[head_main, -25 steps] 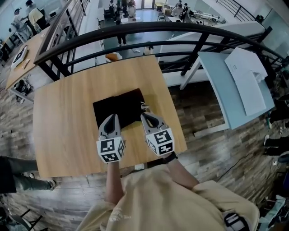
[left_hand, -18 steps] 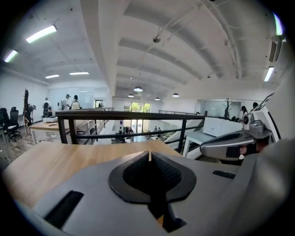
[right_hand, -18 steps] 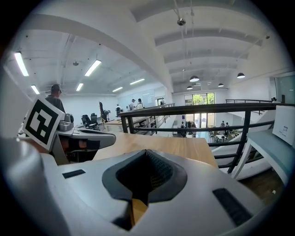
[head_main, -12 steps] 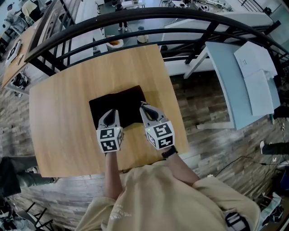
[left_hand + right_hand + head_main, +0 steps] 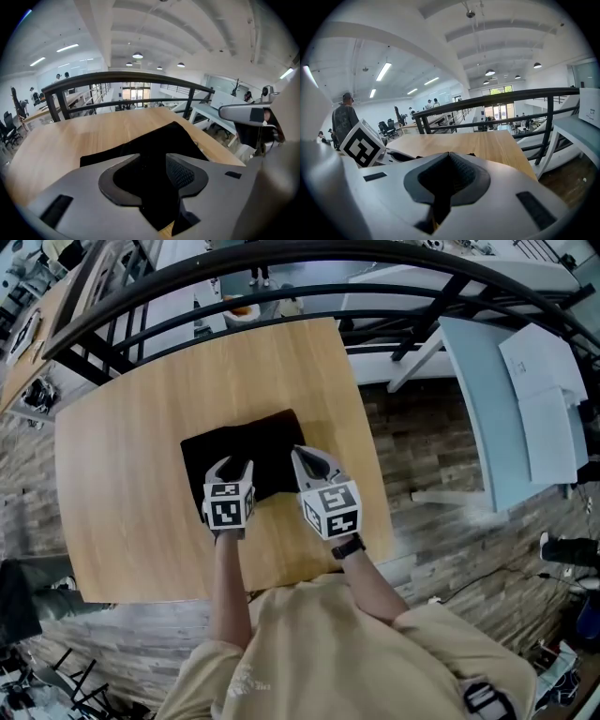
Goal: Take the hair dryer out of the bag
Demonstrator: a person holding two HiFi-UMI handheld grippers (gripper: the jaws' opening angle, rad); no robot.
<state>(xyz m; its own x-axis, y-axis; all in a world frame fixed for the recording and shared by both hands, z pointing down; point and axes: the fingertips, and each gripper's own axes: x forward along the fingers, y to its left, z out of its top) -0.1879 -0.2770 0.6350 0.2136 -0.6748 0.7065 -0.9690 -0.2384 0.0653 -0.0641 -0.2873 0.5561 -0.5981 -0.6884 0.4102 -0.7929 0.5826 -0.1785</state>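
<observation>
A flat black bag (image 5: 246,457) lies on the wooden table (image 5: 122,474); no hair dryer shows. My left gripper (image 5: 232,469) hangs over the bag's near edge. Its jaws have just been opening and now stand wide. In the left gripper view the bag (image 5: 161,138) fills the gap of the left gripper (image 5: 152,158), with neither pad pressing on it. My right gripper (image 5: 298,455) is shut and empty at the bag's near right corner. In the right gripper view the right gripper (image 5: 449,153) has its tips together, and the left gripper's marker cube (image 5: 363,144) shows beside it.
A black railing (image 5: 281,266) runs behind the table's far edge, with a lower floor beyond it. A light blue table (image 5: 487,399) with white papers (image 5: 551,381) stands to the right. The wooden table's right edge (image 5: 375,474) lies close to my right gripper.
The left jaws went from shut to wide open. Both grippers moved forward and down towards the bag's near edge.
</observation>
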